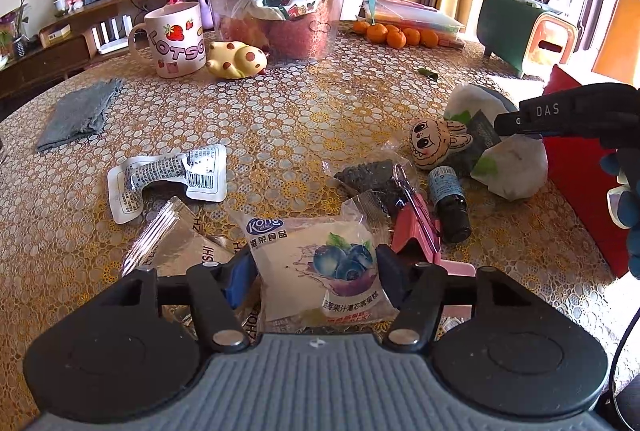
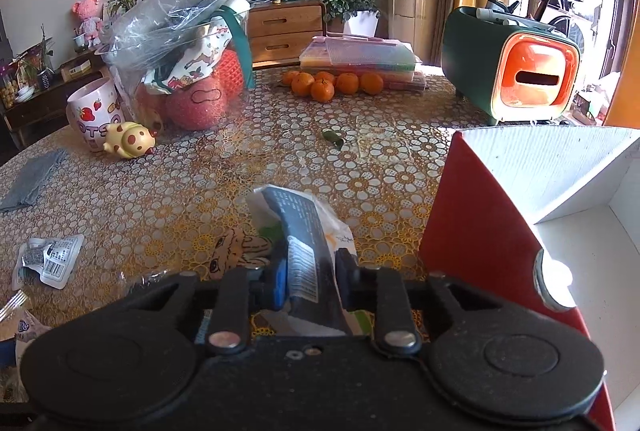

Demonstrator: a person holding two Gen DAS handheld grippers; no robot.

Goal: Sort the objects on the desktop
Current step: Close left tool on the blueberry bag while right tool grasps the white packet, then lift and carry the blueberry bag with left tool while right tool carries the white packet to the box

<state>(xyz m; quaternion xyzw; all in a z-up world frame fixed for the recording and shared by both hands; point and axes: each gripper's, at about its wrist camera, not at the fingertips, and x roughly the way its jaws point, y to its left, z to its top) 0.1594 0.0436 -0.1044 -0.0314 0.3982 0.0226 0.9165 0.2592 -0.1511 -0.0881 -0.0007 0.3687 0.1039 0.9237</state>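
My left gripper (image 1: 312, 267) is shut on a blueberry cake packet (image 1: 304, 255), its pads pressing both sides low over the patterned table (image 1: 280, 135). In the right wrist view my right gripper (image 2: 312, 271) is shut on a white snack packet with a dark printed label (image 2: 304, 227), held upright. Around them lie a cartoon-face charm (image 1: 434, 147), a dark bottle with a blue label (image 1: 448, 203), a pink clip (image 1: 416, 231), a barcode sachet (image 1: 172, 179), a clear wrapper (image 1: 168, 239) and white packets (image 1: 512, 167).
An open red box with a white inside (image 2: 520, 211) stands right beside the right gripper. Farther back are a strawberry mug (image 1: 176, 39), a yellow spotted figure (image 1: 236, 59), a clear bin of bags (image 1: 280, 11), tangerines (image 1: 396, 33), a green-orange holder (image 1: 528, 31) and a grey cloth (image 1: 80, 115).
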